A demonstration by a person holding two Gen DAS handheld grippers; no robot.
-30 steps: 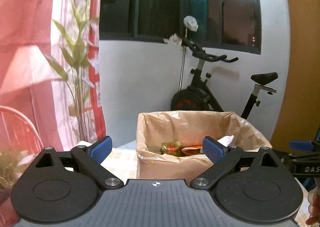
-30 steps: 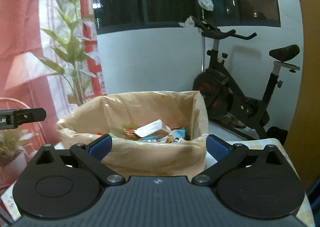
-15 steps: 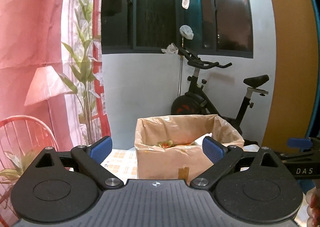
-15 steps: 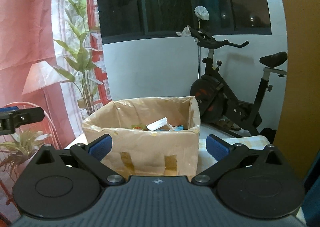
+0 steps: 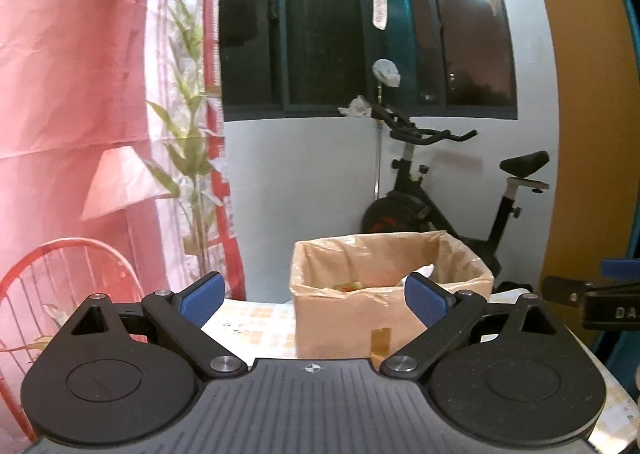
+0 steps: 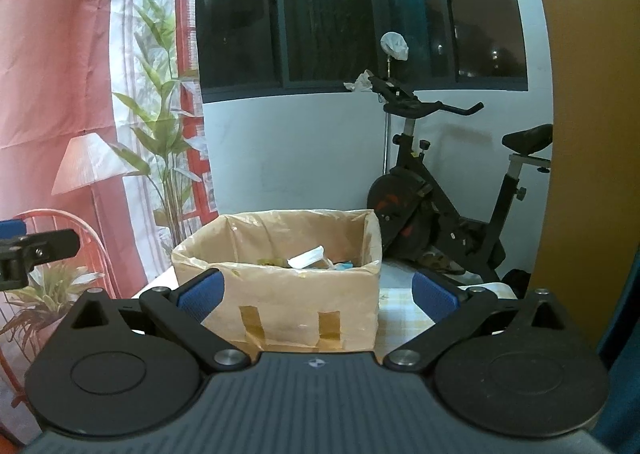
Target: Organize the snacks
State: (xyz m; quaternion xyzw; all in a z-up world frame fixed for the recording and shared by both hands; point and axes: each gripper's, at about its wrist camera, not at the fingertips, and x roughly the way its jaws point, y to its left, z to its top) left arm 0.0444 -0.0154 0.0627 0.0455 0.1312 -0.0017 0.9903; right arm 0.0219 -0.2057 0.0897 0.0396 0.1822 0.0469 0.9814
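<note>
A cardboard box lined with a clear plastic bag point(image 5: 360, 314) point(image 6: 296, 306) stands on the checked tablecloth point(image 5: 256, 330). Snack packets point(image 6: 312, 260) lie inside it, only their tops showing; in the left wrist view a few packets point(image 5: 352, 286) peek over the rim. My left gripper point(image 5: 314, 300) is open and empty, held back from the box. My right gripper point(image 6: 316, 294) is open and empty, also short of the box. The right gripper's tip shows at the right edge of the left wrist view point(image 5: 600, 294).
An exercise bike point(image 6: 440, 221) stands behind the table against the white wall. A red wire chair point(image 5: 60, 278) and a potted plant point(image 6: 44, 294) are at the left. A dark window and hanging laundry are above. An orange panel point(image 6: 580, 133) is on the right.
Both grippers have pulled back and away from the box, which now looks smaller and farther. Both stay open and empty.
</note>
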